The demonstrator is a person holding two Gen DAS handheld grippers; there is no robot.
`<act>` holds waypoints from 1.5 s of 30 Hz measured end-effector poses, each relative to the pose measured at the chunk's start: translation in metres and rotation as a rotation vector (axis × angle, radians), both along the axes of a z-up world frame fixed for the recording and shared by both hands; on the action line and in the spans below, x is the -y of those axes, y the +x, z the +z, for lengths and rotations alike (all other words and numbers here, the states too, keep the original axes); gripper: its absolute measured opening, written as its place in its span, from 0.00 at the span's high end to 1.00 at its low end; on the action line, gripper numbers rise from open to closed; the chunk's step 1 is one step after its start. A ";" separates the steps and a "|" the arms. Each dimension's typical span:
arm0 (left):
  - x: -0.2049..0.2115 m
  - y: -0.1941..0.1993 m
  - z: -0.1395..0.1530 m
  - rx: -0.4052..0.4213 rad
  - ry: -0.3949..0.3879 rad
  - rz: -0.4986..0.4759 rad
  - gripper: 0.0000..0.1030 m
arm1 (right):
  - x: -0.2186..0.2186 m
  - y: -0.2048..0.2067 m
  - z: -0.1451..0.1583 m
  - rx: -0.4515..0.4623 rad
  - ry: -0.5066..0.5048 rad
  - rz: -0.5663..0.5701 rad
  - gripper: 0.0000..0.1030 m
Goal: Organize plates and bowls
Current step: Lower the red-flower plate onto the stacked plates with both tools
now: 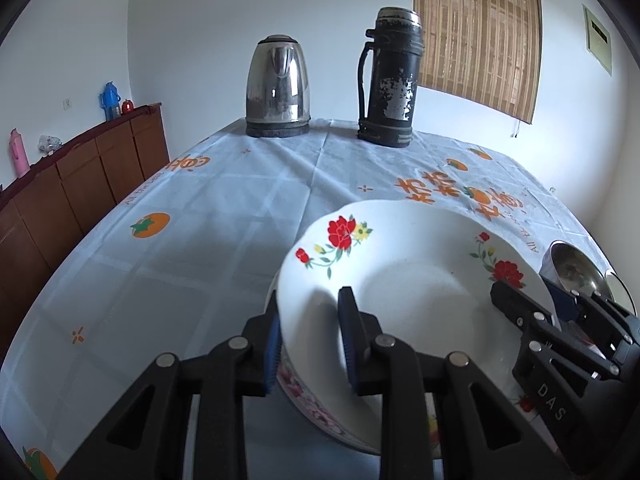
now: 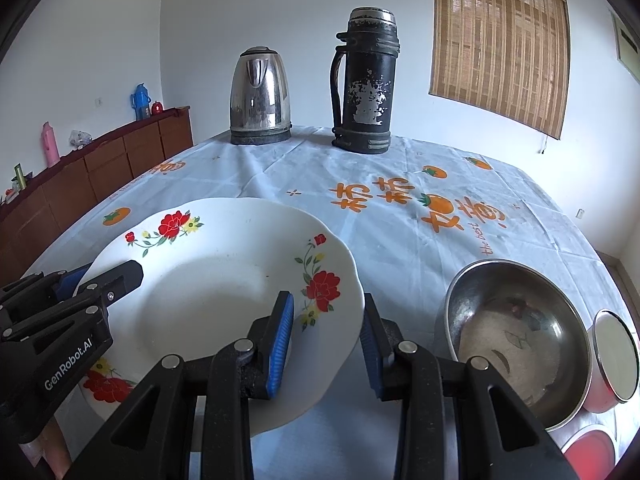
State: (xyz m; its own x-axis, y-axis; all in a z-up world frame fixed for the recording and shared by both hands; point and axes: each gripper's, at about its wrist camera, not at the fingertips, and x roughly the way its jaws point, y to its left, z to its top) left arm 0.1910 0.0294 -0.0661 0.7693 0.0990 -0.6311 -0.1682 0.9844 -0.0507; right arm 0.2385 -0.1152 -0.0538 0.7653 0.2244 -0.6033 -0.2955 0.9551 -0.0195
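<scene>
Surface: white tablecloth with orange fruit prints and lettering, covering a table in a white-walled room.
Left fingers: left gripper is clamped on the near-left rim of the floral plate; one blue pad lies over the rim, the other under it.
Right fingers: right gripper straddles the plate's near-right rim, one pad on the upper face and one at the outer edge (the jaws stand wider than the left pair, and contact on both sides looks likely but is not fully clear).
Plate position: held between both grippers over the near part of the table, slightly tilted; a second floral dish shows directly beneath it, so it appears to be on or just above a stack.
Nearby ware: steel bowl just to the right, with a small red-sided cup beside it.
Background: kettle and worn black flask at the far edge, well apart from the work; wooden sideboard along the left wall.
Step judged: seating or lifting the plate at the stack.
Technique: keep both hands level and move together, so the rim does not twist in the pads; centre it over the dish below before letting go.
Risk: glazed rim may slip from the looser right hold.
</scene>
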 end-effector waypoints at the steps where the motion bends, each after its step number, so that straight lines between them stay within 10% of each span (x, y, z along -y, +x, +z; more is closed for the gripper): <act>1: 0.000 0.000 -0.001 -0.003 -0.001 -0.001 0.77 | -0.001 0.000 0.000 -0.001 -0.002 0.001 0.66; 45: -0.001 0.005 -0.010 -0.038 0.008 -0.033 0.76 | -0.005 0.007 -0.013 -0.049 -0.047 0.000 0.66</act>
State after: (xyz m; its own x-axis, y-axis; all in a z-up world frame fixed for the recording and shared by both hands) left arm 0.1956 0.0301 -0.0765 0.7478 0.0786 -0.6592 -0.1368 0.9899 -0.0372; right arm 0.2456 -0.1103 -0.0673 0.7342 0.1951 -0.6503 -0.2973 0.9535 -0.0496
